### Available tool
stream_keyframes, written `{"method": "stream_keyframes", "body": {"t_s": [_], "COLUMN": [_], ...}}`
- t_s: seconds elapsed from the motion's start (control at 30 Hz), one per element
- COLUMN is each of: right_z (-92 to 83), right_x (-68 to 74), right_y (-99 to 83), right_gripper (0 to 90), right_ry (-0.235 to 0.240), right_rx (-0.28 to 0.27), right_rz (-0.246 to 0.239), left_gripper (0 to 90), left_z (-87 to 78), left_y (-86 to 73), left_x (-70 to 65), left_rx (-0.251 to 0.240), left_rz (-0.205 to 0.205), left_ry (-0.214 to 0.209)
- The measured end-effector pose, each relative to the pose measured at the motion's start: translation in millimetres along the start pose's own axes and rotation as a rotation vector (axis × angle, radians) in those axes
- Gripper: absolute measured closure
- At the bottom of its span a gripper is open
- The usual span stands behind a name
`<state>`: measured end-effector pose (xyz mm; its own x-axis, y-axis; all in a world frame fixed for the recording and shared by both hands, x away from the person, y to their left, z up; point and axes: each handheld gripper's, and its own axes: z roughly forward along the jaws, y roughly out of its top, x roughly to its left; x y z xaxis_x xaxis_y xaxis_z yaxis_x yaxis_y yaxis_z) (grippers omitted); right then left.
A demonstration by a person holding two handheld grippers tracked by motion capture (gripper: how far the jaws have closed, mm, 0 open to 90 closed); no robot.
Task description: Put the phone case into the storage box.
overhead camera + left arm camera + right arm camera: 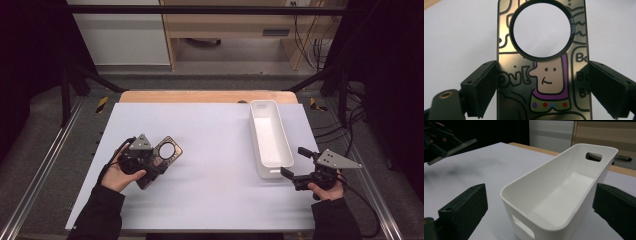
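A brownish see-through phone case with a cartoon figure and a big round camera hole sits between my left gripper's jaws, which press on its two long edges. In the high view the case is at the left of the white table, held by that left gripper. From the right gripper view the case hangs tilted above the table surface. My right gripper stands open at the near end of a long white bin, with nothing between its jaws. The bin is empty.
A white sheet covers the table, with a wooden edge at the back. Metal rails run along both sides. Cables hang at the far right beside a wooden cabinet.
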<state>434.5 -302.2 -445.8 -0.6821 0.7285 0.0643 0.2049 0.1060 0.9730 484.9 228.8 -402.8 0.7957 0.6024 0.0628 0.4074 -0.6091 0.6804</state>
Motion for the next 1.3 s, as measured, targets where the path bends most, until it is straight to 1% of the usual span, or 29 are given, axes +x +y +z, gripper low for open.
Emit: {"method": "stream_keyframes", "body": {"t_s": [0.07,0.2,0.23,0.43,0.5,0.7,0.83,0.87,1.07,1.3], "right_z": [0.2,-0.1,-0.2,0.3,0.4,0.1,-0.1,-0.2,0.2,1.3], "right_x": [0.3,0.7,0.8,0.8,0.8,1.4,2.4,2.8,5.1,9.7], "right_y": [0.0,0.7,0.8,0.8,0.8,1.7,2.9,3.3,6.3,10.7], "right_gripper": [0.3,0.3,0.3,0.3,0.3,0.3,0.3,0.3,0.3,0.3], "right_ry": [0.001,0.003,0.002,0.005,0.006,0.007,0.010,0.010,0.018,0.033], "right_rx": [0.001,-0.001,-0.001,0.001,0.000,0.002,0.000,0.000,0.003,0.008], "right_rz": [0.000,-0.003,-0.004,-0.007,-0.007,-0.011,-0.013,-0.016,-0.029,-0.048], "left_gripper": [11.4,11.4,11.3,11.4,11.4,11.4,11.4,11.3,11.3,11.4], "left_z": [-0.4,0.0,0.3,2.6,3.0,4.5,6.5,7.0,10.7,14.0], "left_y": [1.1,3.2,3.8,8.2,9.5,14.2,17.2,17.6,20.6,23.1], "left_x": [-3.1,-7.6,-8.7,-17.0,-19.3,-27.6,-33.0,-33.7,-39.8,-44.8], "left_rx": [-0.002,-0.016,-0.017,-0.017,-0.020,-0.026,-0.030,-0.029,-0.026,-0.025], "left_rz": [0.009,0.013,0.015,0.038,0.043,0.062,0.074,0.074,0.092,0.100], "left_ry": [-0.006,-0.023,-0.033,-0.036,-0.048,-0.061,-0.080,-0.088,-0.100,-0.124]}}
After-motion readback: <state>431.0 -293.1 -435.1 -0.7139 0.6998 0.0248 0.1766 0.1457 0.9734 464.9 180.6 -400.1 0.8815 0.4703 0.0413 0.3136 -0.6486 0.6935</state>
